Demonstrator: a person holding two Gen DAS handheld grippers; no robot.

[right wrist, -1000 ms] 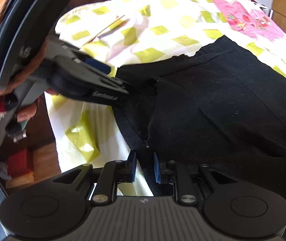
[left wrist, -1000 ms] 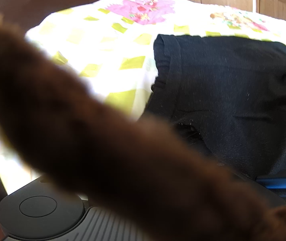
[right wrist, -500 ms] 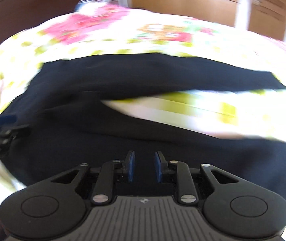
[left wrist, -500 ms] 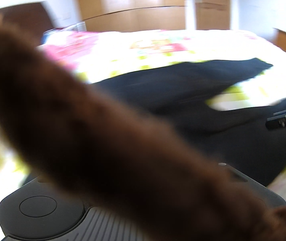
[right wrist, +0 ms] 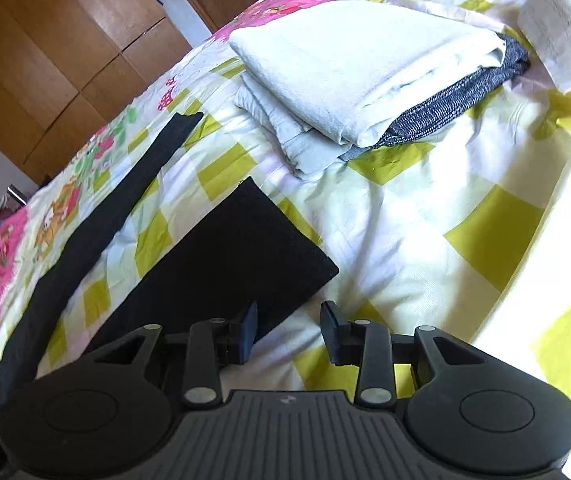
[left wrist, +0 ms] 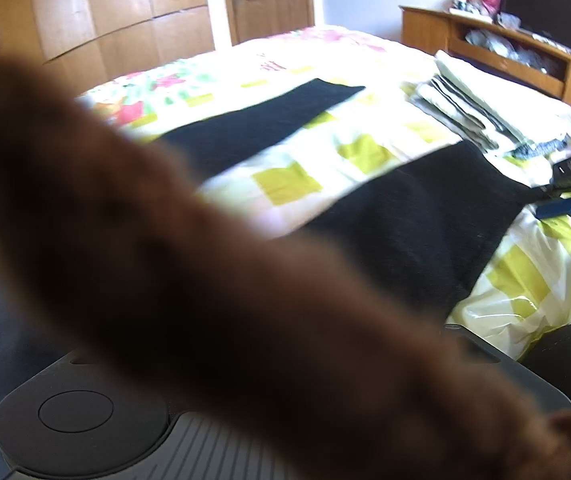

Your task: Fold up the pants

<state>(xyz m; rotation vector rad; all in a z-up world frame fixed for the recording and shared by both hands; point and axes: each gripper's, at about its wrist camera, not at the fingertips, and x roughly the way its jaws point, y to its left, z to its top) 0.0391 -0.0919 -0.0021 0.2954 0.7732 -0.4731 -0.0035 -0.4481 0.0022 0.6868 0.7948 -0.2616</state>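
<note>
One quilted bed, wooden wardrobes

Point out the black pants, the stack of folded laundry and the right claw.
black pants (right wrist: 241, 248): right wrist view, nearer leg close to its hem.
stack of folded laundry (right wrist: 349, 64): right wrist view, top pale sheet.
right claw (right wrist: 288, 330): right wrist view, gap between open fingertips.

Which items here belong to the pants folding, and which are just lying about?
Job: black pants, legs spread apart on the bed; right gripper, open at the near leg's hem.

Lying about: folded laundry stack, white paper, wooden shelf unit.
</note>
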